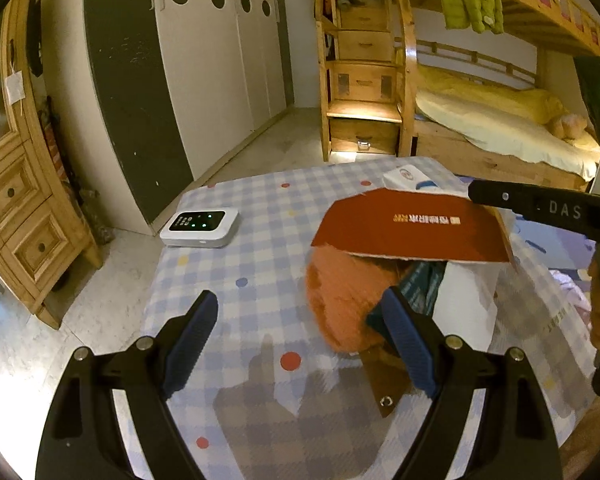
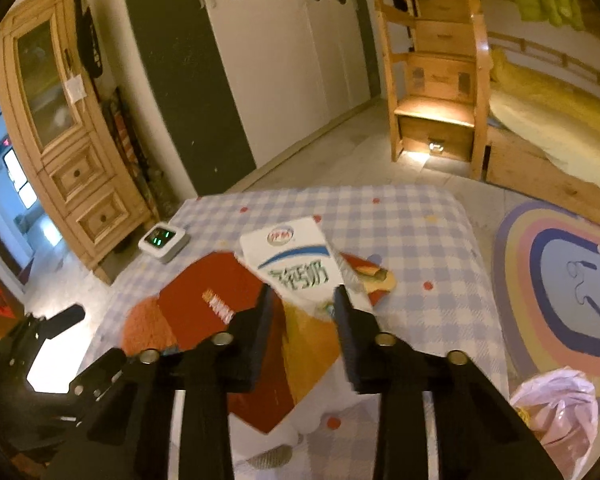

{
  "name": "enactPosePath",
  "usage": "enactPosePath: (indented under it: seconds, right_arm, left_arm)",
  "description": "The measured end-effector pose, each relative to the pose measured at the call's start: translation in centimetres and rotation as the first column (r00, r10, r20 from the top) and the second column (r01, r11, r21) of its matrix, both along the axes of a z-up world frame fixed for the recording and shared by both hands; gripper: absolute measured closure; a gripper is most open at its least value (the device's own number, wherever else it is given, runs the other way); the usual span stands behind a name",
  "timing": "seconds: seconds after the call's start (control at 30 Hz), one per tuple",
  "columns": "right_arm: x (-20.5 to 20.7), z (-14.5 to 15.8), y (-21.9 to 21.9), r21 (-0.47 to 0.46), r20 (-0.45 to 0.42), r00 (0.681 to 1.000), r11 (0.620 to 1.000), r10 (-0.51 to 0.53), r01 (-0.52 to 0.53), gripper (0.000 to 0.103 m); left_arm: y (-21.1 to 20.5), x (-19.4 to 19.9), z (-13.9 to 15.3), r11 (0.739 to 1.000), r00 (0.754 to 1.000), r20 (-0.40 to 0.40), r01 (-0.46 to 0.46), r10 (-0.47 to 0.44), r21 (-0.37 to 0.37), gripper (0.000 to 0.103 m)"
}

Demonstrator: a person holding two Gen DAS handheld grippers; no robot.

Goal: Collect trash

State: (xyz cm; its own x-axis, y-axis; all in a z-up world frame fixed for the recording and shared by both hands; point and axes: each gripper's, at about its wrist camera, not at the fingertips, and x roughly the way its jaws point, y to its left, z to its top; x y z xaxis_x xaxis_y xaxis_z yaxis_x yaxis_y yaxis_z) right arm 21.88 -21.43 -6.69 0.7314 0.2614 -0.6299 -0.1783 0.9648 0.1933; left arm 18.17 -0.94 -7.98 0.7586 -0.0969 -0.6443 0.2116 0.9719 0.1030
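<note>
blue-padded fingers of the left gripper stand wide apart above the checked worktop, holding nothing. at its 1 o'clock lies the trash pile: a fuzzy orange piece under a torn red card. the right gripper is part open around the near end of a white milk carton; whether it touches is unclear. a white device sits at 10 o'clock, a pink plastic bag at 4 o'clock.

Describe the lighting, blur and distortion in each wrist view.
Left wrist view: warm, dim indoor light; claw shadow on the checked tablecloth; fisheye bends the wardrobe; the orange fuzzy item looks soft. Right wrist view: same warm cast; milk carton and red card smeared by motion blur.
</note>
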Motion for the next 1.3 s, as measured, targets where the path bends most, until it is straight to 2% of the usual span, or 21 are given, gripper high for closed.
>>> enactPosePath:
  seconds: [0.1, 0.37, 0.4, 0.5, 0.53, 0.63, 0.73, 0.83, 0.87, 0.97, 1.03, 1.13, 1.3]
  right_arm:
    - [-1.1, -0.2, 0.1, 0.011, -0.014, 1.000, 1.000, 0.023, -0.023, 0.075]
    - [-3.1, -0.4, 0.1, 0.052, -0.033, 0.997, 0.996, 0.073, -0.071, 0.074]
    - [-3.3, -0.3, 0.0, 0.055, -0.027, 0.997, 0.996, 0.075, -0.073, 0.070]
    - [-3.1, -0.3, -0.5, 0.083, -0.025, 0.997, 0.994, 0.076, -0.074, 0.041]
    - [-3.0, -0.4, -0.5, 0.091, -0.025, 0.997, 0.993, 0.079, -0.076, 0.037]
    - [-2.3, -0.6, 0.1, 0.098, -0.040, 0.994, 0.990, 0.102, -0.098, 0.029]
    - [-1.9, -1.2, 1.3, 0.058, -0.074, 0.988, 0.990, 0.132, -0.128, 0.028]
    - [-1.8, -2.0, 2.7, -0.024, -0.109, 0.982, 0.988, 0.152, -0.155, 0.029]
    - [-1.9, -2.2, 3.0, -0.036, -0.112, 0.982, 0.987, 0.152, -0.157, 0.029]
    - [-2.4, -1.9, 3.3, -0.051, -0.102, 0.983, 0.986, 0.155, -0.161, 0.040]
    - [-2.8, -1.7, 3.4, -0.059, -0.090, 0.983, 0.984, 0.160, -0.166, 0.055]
    - [-3.5, -1.5, 3.2, -0.065, -0.071, 0.982, 0.981, 0.177, -0.182, 0.072]
    - [-4.4, -0.5, 2.8, -0.033, -0.011, 0.977, 0.976, 0.213, -0.214, 0.093]
  left_arm:
    - [-0.6, -0.3, -0.2, 1.000, 1.000, -0.005, 0.006, -0.005, 0.012, 0.021]
    - [-0.9, -0.6, 0.0, 1.000, 1.000, -0.002, 0.009, -0.009, -0.021, 0.021]
    - [-0.9, -0.6, 0.0, 1.000, 1.000, -0.002, 0.009, -0.009, -0.021, 0.021]
    - [-1.0, -0.4, 0.1, 1.000, 1.000, -0.001, 0.000, 0.000, -0.020, 0.021]
    - [-0.9, -0.4, 0.2, 1.000, 1.000, 0.005, -0.010, 0.010, -0.019, 0.021]
    - [-0.3, 0.0, 0.6, 0.999, 0.999, 0.009, -0.032, 0.032, -0.037, 0.021]
    - [0.3, 0.2, 0.6, 0.997, 0.999, 0.005, -0.054, 0.054, -0.048, 0.021]
    - [0.7, 0.3, 0.6, 0.997, 0.998, -0.002, -0.063, 0.063, -0.048, 0.021]
    - [0.9, 0.4, 0.5, 0.997, 0.998, -0.004, -0.067, 0.067, -0.047, 0.021]
    - [1.1, 0.4, 0.6, 0.996, 0.997, -0.004, -0.076, 0.076, -0.044, 0.021]
    - [1.4, 0.3, 0.7, 0.996, 0.997, 0.003, -0.082, 0.082, -0.041, 0.021]
    - [1.9, 0.1, 0.8, 0.995, 0.996, 0.009, -0.091, 0.091, -0.040, 0.021]
    - [2.7, 0.0, 0.9, 0.993, 0.994, 0.009, -0.106, 0.107, -0.048, 0.021]
